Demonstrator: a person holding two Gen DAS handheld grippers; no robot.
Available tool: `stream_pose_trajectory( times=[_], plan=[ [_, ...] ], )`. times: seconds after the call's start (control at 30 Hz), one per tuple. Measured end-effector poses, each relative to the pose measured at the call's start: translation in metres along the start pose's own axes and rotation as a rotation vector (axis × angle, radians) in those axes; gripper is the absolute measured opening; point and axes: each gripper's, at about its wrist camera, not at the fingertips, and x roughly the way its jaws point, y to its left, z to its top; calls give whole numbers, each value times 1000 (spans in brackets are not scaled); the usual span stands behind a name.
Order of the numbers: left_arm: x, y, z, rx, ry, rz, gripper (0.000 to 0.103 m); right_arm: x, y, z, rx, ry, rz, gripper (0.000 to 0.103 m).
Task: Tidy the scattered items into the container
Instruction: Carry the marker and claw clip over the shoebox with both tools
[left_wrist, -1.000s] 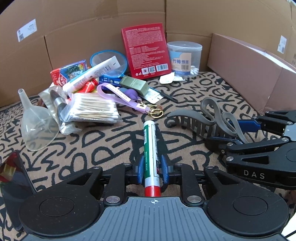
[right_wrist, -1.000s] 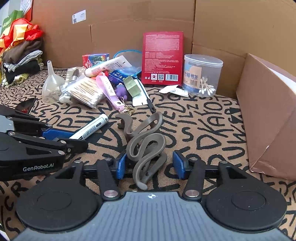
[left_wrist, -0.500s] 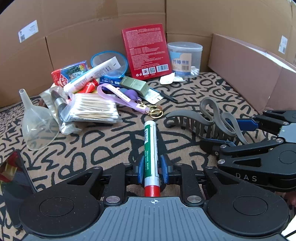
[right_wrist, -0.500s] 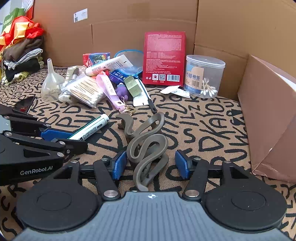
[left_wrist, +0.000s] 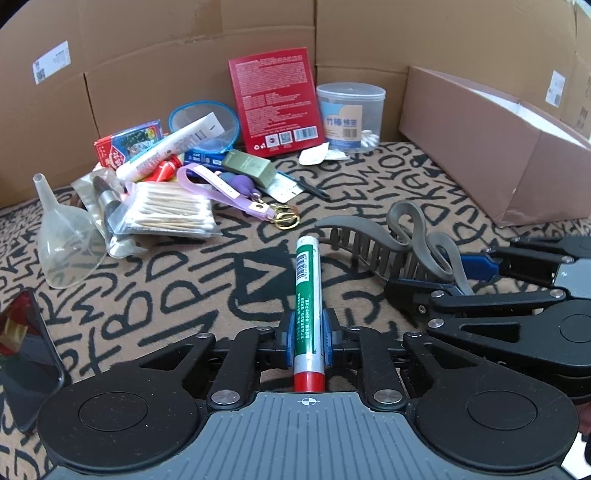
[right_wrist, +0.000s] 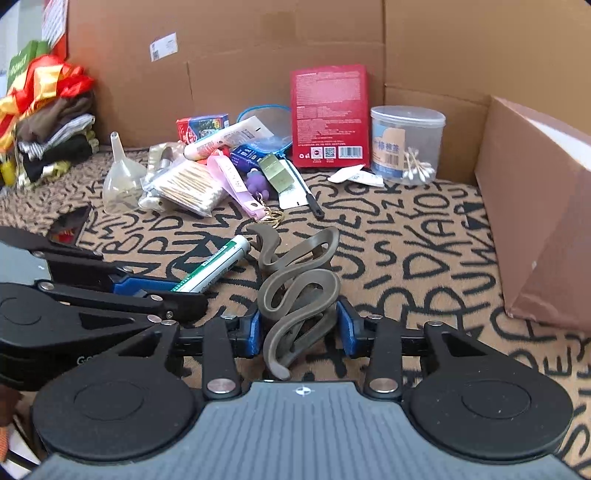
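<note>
Left gripper (left_wrist: 306, 341): fingers clamped on the marker (left_wrist: 307, 295) near its red rear end.
Marker: stiff, light, smooth barrel that could slip; held close to one end, so the tip may droop. Long axis runs straight ahead from the fingers, white end forward.
Right gripper (right_wrist: 300, 326): fingers pressed to both sides of the hair claw (right_wrist: 295, 291).
Hair claw: light, springy plastic with thin, breakable teeth; best pinched across its looped body. Long axis points forward, slightly left.
Cardboard box (right_wrist: 535, 221): ahead, right of the right fingers; probably the container.
</note>
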Motion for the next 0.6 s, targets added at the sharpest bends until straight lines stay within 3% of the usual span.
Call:
stream_pose_trajectory(
  times=[0.27, 0.6],
  plan=[
    [-16, -20, 11, 21, -45, -25, 11, -24, -11, 1, 50, -51, -15, 45],
    [-37, -60, 56, 100, -173, -83, 11, -70, -48, 25, 100, -209, -104, 45]
  ],
)
